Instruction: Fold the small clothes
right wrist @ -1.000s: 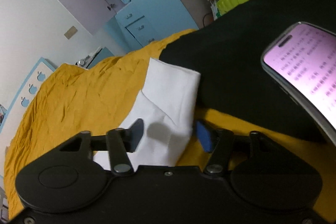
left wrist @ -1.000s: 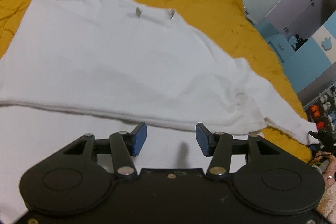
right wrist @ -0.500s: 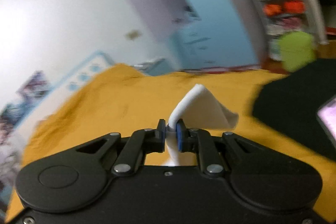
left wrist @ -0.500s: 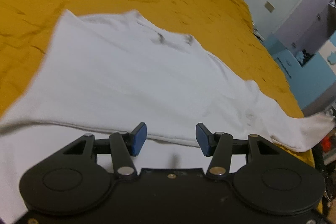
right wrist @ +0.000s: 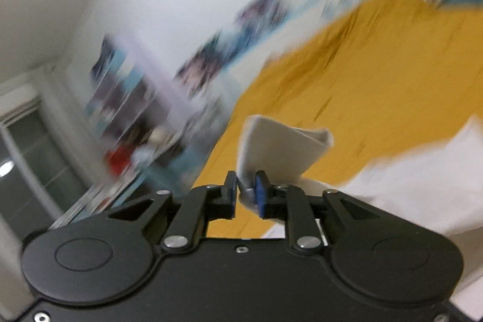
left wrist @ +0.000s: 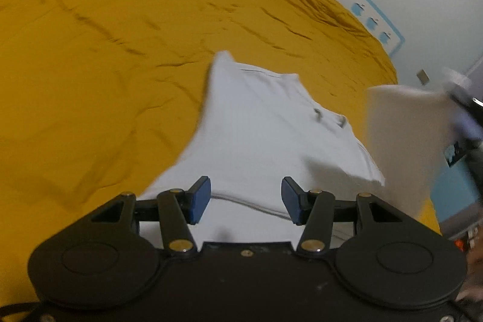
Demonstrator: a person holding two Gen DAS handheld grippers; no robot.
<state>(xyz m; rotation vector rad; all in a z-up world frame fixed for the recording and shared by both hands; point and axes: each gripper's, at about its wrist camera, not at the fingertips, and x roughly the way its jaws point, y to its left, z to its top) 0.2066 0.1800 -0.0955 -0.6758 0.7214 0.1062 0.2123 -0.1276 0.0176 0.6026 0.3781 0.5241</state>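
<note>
Handling this limp white cotton shirt (left wrist: 265, 135) on the mustard-yellow bedspread (left wrist: 120, 50), you pinch its sleeve cuff (right wrist: 280, 147) in the right gripper (right wrist: 246, 195), jaws just loosening; the left gripper (left wrist: 244, 199) gapes empty. Grip hems; it droops.

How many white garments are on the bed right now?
1: a white shirt spread on the yellow bedspread, its sleeve lifted between the right gripper's pads. More could lie outside both views.
</note>
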